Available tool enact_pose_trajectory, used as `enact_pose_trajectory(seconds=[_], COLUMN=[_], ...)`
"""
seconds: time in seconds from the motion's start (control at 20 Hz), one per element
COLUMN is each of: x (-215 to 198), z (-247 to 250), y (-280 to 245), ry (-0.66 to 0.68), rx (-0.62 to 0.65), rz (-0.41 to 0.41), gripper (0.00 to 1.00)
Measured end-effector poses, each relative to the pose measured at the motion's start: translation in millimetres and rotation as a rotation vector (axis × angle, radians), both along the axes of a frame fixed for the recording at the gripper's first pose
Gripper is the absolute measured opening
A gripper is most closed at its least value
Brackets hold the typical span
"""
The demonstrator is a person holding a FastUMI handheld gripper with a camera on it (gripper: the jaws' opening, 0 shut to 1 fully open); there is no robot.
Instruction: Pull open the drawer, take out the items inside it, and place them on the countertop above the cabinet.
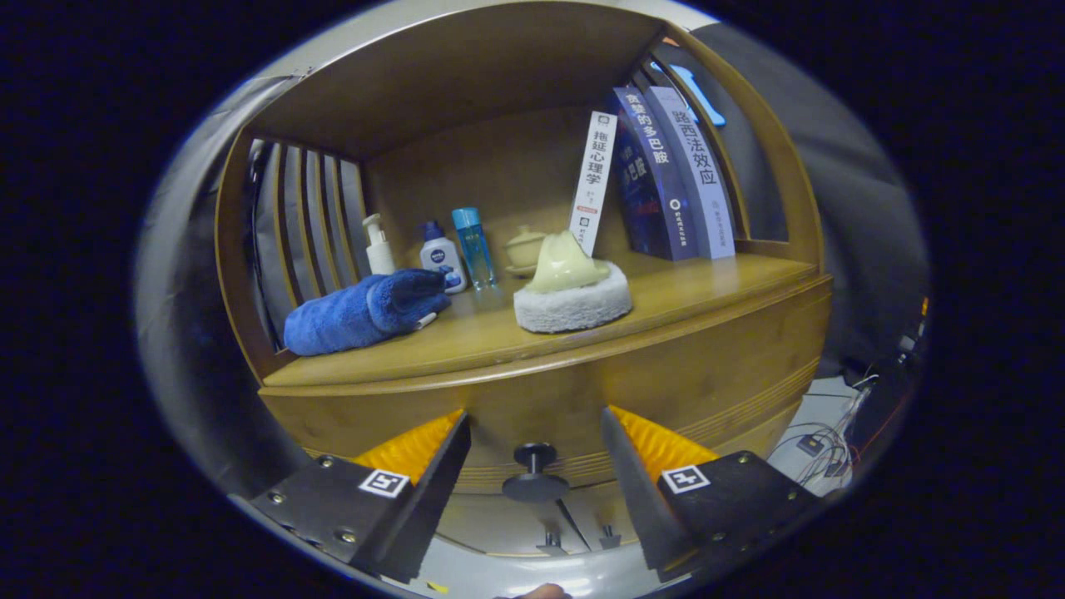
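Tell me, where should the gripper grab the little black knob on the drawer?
Probably by its thin stem, straight on from the front. The knob sticks out of the drawer front with a round cap, and the open gripper already has one finger each side, so closing behind the cap should hold.

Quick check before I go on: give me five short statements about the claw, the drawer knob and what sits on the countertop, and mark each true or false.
1. The claw is open, with the drawer knob in the gap between its fingers. True.
2. The fingers already press on the knob. False: both stand clear of it, one to each side.
3. A rolled blue towel lies on the countertop. True.
4. The books lie flat in a stack. False: they stand upright, leaning, beyond the white round pad.
5. The drawer is pulled out, its contents in sight. False: the drawer front looks closed, and nothing inside shows.
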State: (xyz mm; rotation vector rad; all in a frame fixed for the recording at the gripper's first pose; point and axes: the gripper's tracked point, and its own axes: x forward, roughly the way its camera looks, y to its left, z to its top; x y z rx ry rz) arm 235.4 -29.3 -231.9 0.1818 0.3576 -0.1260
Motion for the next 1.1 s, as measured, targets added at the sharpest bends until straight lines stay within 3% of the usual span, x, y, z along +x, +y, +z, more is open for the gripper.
enact_pose_trajectory(seconds=[0.65,1.1], x=[-23.0,-60.9], z=[18.6,147.0], y=[3.3,-13.3], ry=[-0.017,-0.199], rx=[0.001,-0.150], rz=[0.005,-0.013], gripper=[0.99,0.98])
